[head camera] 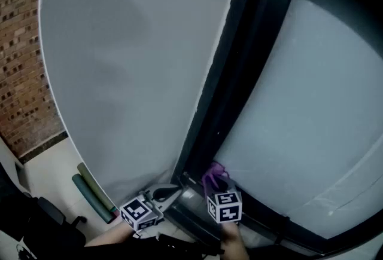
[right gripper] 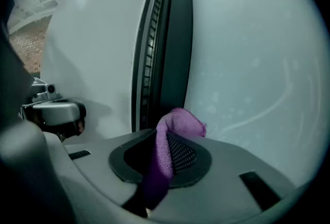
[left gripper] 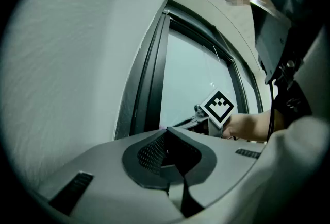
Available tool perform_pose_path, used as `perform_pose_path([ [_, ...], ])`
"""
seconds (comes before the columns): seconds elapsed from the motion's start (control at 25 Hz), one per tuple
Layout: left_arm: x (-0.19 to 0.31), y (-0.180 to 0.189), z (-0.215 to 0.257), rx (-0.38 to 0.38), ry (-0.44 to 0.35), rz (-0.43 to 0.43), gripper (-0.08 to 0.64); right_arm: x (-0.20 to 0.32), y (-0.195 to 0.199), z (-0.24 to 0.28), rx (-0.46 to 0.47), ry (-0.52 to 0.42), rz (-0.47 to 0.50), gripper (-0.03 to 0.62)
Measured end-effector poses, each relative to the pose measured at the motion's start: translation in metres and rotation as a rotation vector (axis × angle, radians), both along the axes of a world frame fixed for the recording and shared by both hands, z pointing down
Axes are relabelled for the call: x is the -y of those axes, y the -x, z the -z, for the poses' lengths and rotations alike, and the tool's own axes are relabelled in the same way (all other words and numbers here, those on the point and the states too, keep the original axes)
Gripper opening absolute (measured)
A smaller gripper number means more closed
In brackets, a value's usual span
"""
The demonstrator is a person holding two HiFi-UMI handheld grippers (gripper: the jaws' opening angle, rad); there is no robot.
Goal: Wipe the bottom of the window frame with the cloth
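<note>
Keep the cloth (right gripper: pixel 177 124) pressed flat on the bottom rail of the window frame (head camera: pixel 270 218) & drag along it in one slow pass w/ steady pressure, so it doesn't slip free. Right gripper (right gripper: pixel 166 152) is clamped on the cloth, which bunches out past its tips at the frame's lower corner; can't tell if it's touching. Left gripper (left gripper: pixel 166 152) has its jaws together, nothing in them, and sits just beside.

Frame (head camera: pixel 236 67) stands as a dark ridge between wall (head camera: pixel 131 61) and glass (head camera: pixel 311 85). Both faces are unobstructed higher up. Room is tight at the frame's bottom corner. The left gripper (head camera: pixel 170 194), jaws closed on nothing, sits just beside the right gripper (head camera: pixel 216 184), whose jaws pinch the cloth (head camera: pixel 209 173) at the frame. Two green rolls (head camera: pixel 91 192) lie at the wall's foot, left of the left gripper.
</note>
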State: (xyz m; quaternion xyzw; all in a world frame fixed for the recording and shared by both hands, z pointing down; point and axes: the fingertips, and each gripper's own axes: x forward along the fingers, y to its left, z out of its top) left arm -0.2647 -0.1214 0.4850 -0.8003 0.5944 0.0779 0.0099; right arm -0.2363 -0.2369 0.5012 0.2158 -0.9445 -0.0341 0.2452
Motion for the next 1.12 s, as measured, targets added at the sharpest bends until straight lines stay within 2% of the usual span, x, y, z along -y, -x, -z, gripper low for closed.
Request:
perform_pose_path([
  [0.16, 0.005, -0.002, -0.001, 0.004, 0.001, -0.032, 0.000, -0.003, 0.014, -0.011, -0.123, -0.030, 0.042, 0.069],
  [0.32, 0.009, -0.003, -0.001, 0.003, 0.009, -0.059, 0.000, 0.000, 0.020, -0.019, -0.198, -0.090, 0.027, 0.069],
  [0.72, 0.015, -0.014, -0.003, -0.016, 0.008, -0.094, 0.000, 0.003, 0.010, -0.018, -0.195, -0.121, -0.021, 0.069],
  [1.12, 0.015, -0.028, -0.006, -0.014, 0.027, -0.122, 0.000, 0.010, -0.035, -0.017, -0.179, -0.114, -0.109, 0.069],
])
